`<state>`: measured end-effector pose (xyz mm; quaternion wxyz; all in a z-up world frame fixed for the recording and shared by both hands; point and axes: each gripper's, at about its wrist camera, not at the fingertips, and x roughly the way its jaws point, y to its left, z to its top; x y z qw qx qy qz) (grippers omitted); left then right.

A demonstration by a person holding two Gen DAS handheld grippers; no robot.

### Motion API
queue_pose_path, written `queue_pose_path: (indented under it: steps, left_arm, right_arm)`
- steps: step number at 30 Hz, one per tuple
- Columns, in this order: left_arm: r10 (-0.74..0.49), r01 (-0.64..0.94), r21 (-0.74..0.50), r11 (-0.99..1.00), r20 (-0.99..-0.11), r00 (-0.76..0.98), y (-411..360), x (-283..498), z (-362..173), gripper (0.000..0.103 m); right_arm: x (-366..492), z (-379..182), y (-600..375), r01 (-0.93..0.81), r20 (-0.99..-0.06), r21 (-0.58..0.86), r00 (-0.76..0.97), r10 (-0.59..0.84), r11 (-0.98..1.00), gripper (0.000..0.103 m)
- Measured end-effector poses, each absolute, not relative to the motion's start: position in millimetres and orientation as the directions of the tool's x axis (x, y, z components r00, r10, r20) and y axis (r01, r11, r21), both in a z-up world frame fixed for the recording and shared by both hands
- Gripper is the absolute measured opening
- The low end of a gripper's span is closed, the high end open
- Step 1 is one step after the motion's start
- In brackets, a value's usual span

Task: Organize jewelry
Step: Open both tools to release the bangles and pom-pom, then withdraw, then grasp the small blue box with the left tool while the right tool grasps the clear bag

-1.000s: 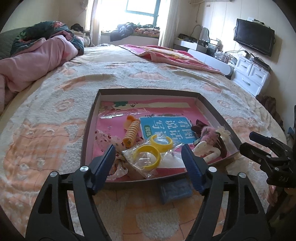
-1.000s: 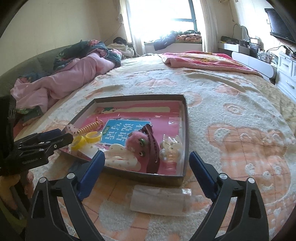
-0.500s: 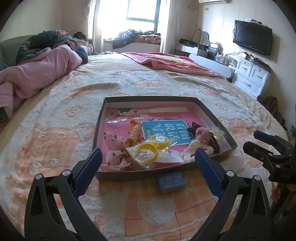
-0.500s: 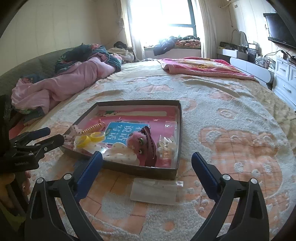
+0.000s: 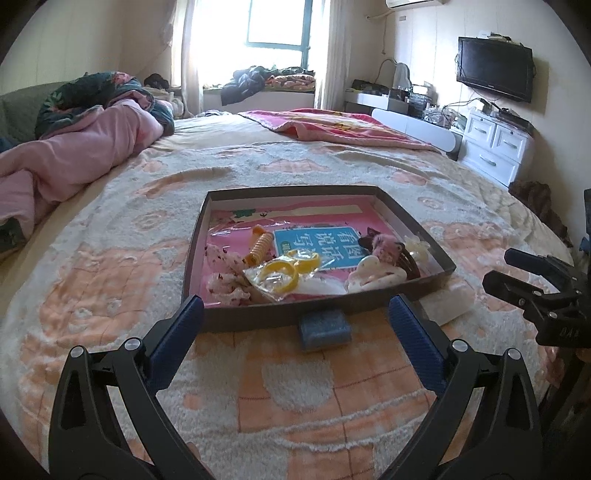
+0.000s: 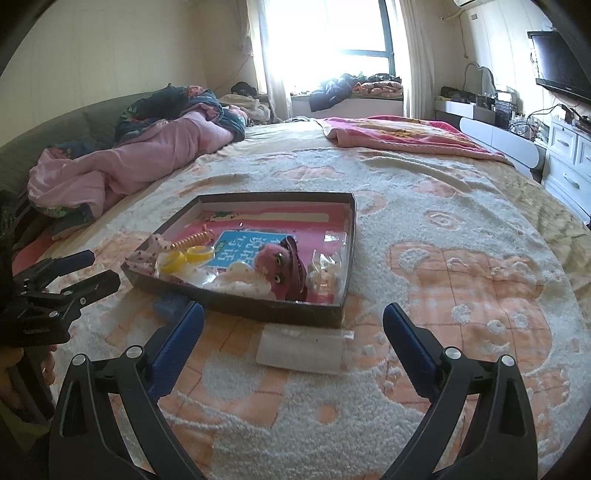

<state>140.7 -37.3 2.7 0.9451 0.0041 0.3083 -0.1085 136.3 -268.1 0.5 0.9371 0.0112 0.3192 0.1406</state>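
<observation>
Tray of trinkets just beyond empty, wide-open left tongs.

A bed under a patterned blanket carries a crumpled pink quilt. A television hangs above white drawers; a window glares.

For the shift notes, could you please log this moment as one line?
left gripper: open, empty, jaws just widened | right gripper: open, empty | tray: on bed, holds yellow rings, hair clips | nothing held
</observation>
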Motion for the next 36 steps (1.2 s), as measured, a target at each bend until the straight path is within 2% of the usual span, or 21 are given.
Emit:
queue_pose_path:
  steps: [13, 36]
  left_arm:
    - [-0.212, 0.217, -0.064, 0.974, -0.59, 0.779, -37.6, 125.1, -4.2, 0.092]
    - [-0.258, 0.225, -0.141, 0.964, -0.692, 0.674, -52.0, 142.9, -54.3, 0.092]
  right_arm:
    - [115.6, -11.8, -281.2, -0.253, -0.616, 0.09, 0.746, 0.253, 0.963, 0.095]
    - [132.7, -49.5, -294.7, -0.21, -0.684, 0.112, 0.692, 0.229, 0.971, 0.095]
